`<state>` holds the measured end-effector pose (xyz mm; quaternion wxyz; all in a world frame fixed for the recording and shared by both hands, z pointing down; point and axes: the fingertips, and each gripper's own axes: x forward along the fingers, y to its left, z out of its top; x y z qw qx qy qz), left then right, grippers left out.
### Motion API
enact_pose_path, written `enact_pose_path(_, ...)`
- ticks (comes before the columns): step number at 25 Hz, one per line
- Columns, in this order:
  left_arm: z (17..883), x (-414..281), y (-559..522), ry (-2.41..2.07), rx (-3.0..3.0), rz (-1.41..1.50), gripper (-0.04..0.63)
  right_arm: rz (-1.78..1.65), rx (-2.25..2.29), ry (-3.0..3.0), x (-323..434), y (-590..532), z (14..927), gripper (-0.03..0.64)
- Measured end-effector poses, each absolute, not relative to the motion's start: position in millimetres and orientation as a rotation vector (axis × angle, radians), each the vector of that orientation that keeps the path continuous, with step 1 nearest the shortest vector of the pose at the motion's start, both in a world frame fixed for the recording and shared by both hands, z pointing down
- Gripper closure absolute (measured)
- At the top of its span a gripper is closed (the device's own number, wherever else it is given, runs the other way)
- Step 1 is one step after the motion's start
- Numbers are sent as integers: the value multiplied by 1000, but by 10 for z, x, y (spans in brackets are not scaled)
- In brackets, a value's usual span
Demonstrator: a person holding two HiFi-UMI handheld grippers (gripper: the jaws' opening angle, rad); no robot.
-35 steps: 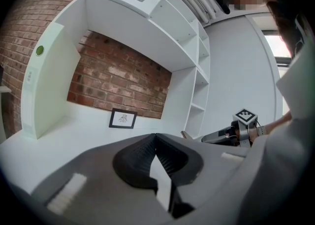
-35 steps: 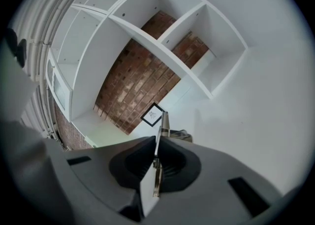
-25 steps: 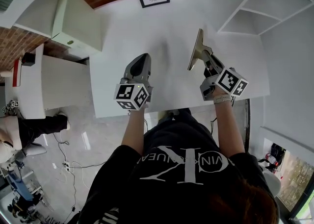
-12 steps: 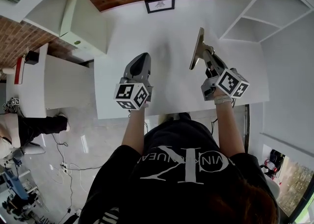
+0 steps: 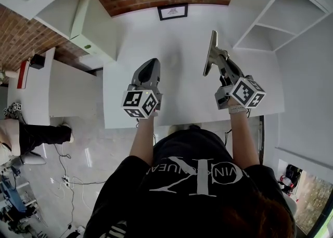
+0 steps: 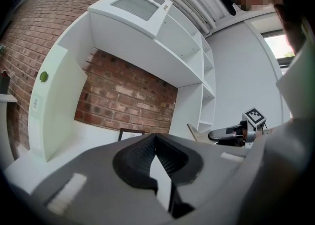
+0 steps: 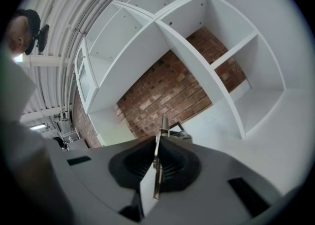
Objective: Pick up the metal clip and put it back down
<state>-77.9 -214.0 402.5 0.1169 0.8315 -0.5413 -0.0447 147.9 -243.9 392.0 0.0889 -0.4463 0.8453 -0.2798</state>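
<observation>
In the head view, the metal clip (image 5: 210,53) stood on edge in the right tongs (image 5: 217,59). The part gripped between the jaws was hidden by the tongs' own body. In the right gripper view the clip showed only edge-on, as a thin strip. Its lower end was buried between the pads (image 7: 172,162), so its full shape could not be made out.

The print in the framed picture (image 5: 173,11) at the far edge of the surface (image 5: 182,101) was too small to read. In the left gripper view, the left tongs (image 6: 157,157) covered that picture's lower part and most of the surface.

The white shelf unit (image 5: 270,18) ran off the head view's top right corner. A second person (image 5: 21,135) was cut off by its left edge.
</observation>
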Motion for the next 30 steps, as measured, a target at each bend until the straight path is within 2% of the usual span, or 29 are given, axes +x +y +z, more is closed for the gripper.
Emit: enact_pose_path(30,3549,-957,-2083,-1680,2470,-246,584,-544,-1272,2601,1396,-2361,3300,592)
